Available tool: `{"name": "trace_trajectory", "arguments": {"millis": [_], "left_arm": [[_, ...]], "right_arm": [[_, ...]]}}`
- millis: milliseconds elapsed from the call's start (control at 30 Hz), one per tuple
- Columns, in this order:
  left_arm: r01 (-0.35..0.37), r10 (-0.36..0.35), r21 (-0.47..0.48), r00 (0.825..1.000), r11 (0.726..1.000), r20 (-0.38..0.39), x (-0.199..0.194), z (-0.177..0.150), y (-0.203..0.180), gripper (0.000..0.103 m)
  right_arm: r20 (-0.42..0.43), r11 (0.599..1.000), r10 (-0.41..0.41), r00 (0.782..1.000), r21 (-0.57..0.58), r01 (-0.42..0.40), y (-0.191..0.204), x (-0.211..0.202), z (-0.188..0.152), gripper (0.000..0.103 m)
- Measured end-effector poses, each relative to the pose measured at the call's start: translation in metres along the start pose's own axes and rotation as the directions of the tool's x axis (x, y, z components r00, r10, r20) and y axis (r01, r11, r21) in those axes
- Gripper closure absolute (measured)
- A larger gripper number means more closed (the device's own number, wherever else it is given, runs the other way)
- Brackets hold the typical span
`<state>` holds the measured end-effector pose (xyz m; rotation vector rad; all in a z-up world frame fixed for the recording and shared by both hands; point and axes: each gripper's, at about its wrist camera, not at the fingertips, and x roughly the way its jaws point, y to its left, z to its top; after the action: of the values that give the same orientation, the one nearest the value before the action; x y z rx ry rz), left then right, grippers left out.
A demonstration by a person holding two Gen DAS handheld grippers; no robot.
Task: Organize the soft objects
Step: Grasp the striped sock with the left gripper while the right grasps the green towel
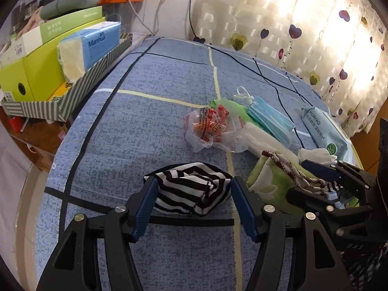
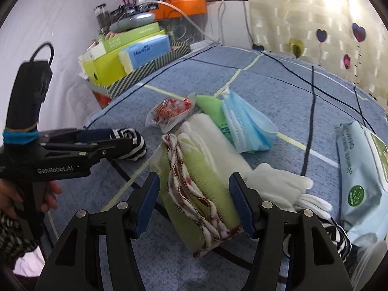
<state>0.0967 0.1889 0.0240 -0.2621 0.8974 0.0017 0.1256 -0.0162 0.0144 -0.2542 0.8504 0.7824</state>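
On the blue bed (image 1: 169, 126), the left gripper (image 1: 191, 194) straddles the striped cloth (image 1: 189, 191), jaws spread, seemingly ready to pinch. From the right wrist, the right gripper (image 2: 194, 201) brackets the green towel (image 2: 208, 184), jaws likewise spread.

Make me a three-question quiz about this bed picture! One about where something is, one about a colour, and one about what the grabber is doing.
1. Where are the blue face masks?
A. in the striped tray
B. on the bedspread, beside the wet wipes pack
C. on the floor

2. What colours is the striped cloth?
A. black and white
B. red and yellow
C. all green

3. How is the left gripper?
A. shut tight on a glove
B. open around the striped cloth
C. out of sight

Answers: 1 B, they lie on the bedspread near the wet wipes pack. 2 A, its bands are black and white. 3 B, its fingers sit apart on either side of the cloth.
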Motion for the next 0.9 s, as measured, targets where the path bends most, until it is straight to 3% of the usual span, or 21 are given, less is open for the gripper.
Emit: {"name": "trace_trajectory", "arguments": {"millis": [533, 900], "left_arm": [[-0.049, 0.049, 0.023, 0.999, 0.999, -0.009, 0.009, 0.001, -0.004, 0.04], [-0.076, 0.076, 0.019, 0.997, 0.997, -0.001, 0.007, 0.0, -0.001, 0.069]], "right_arm": [[-0.028, 0.998, -0.054, 0.998, -0.012, 0.054, 0.004, 0.009, 0.0, 0.043], [-0.011, 0.997, -0.074, 0.997, -0.019, 0.074, 0.011, 0.006, -0.004, 0.057]]}}
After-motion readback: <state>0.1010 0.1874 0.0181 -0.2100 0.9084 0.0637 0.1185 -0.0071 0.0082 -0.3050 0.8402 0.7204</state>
